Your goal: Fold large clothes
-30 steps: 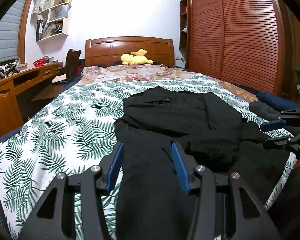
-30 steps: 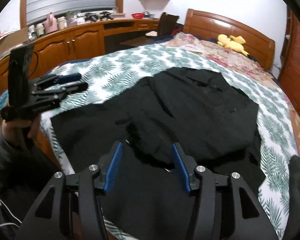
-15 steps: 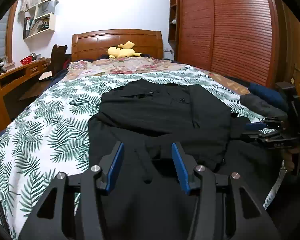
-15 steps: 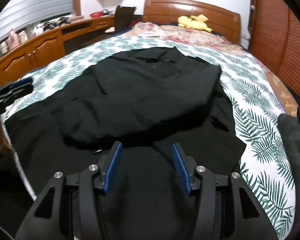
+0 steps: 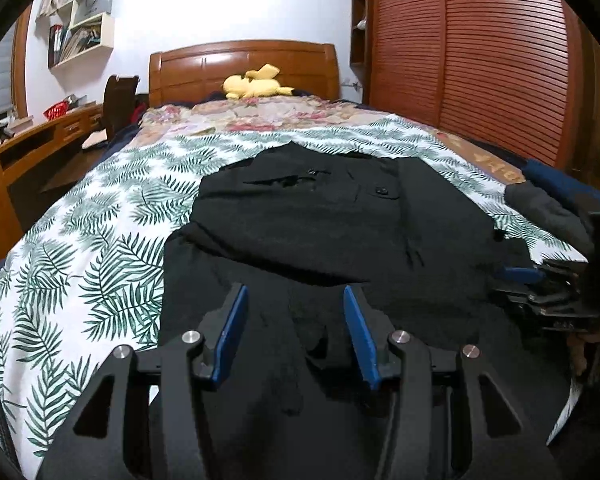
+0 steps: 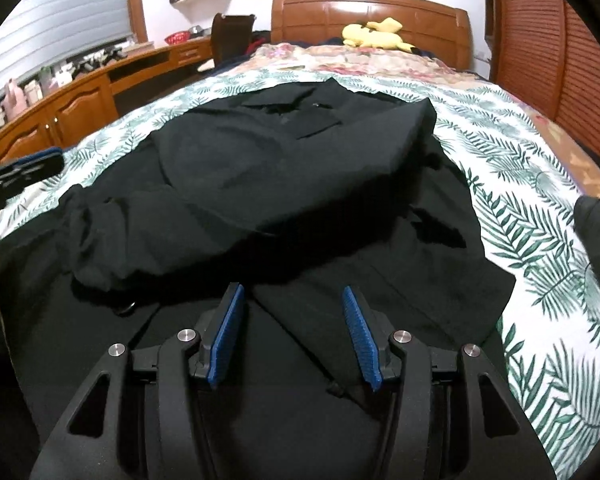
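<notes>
Now that both hands have come lower, two grippers, left gripper and right gripper, hover with fingers open and empty over one black coat on the bed.

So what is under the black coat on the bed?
The black coat lies spread on a leaf-print bedspread, which shows around it on the left, right and far sides. What lies directly beneath the coat is covered; its near hem is hidden behind the fingers.

bedroom clutter around the bed
yellow plush by the headboard; leaf-print sheet; desk on the left, slatted wardrobe on the right, shelves above.
</notes>
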